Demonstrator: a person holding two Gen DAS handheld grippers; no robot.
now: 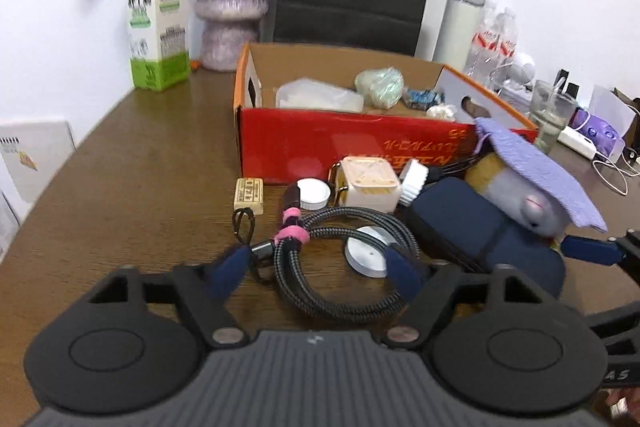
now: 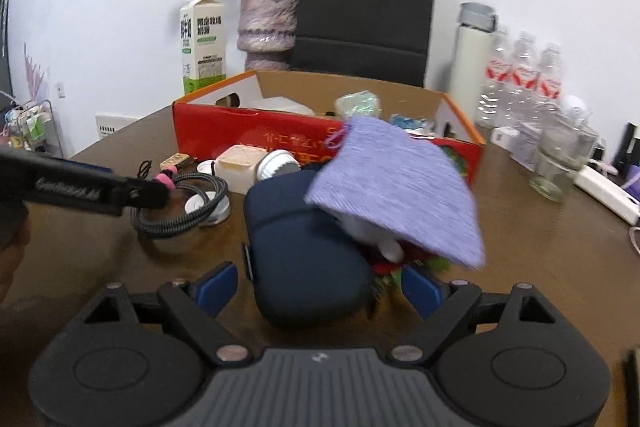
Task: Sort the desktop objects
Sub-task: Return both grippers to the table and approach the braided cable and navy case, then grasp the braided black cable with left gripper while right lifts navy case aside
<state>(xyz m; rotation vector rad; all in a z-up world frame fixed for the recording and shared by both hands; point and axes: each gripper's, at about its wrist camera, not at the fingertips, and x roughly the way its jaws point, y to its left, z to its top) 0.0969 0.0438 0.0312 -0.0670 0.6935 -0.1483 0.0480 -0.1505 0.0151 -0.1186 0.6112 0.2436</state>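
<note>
Left tool (image 1: 316, 273) sits low over the tabletop (image 1: 132, 163) with its blue pads spread wide and nothing between them — it points straight at the braided cable (image 1: 344, 267), coiled and bound by a pink strap (image 1: 294, 231), just in front of the red box (image 1: 340, 147). Your right tool (image 2: 320, 287) is likewise apart, its pads flanking the near end of the navy case (image 2: 304, 251) without yet closing on it.

That cable looks light and floppy; you will likely do best pinching it at the pink strap, where the loops are gathered, so the coil does not sag open. A white disc (image 1: 366, 255) lies inside the coil and may drag along. The case looks firm, rounded and a bit slick — grip across its narrow width. A plush toy (image 1: 520, 199) under a purple cloth (image 2: 396, 187) leans on it and could tumble when you lift.
</note>
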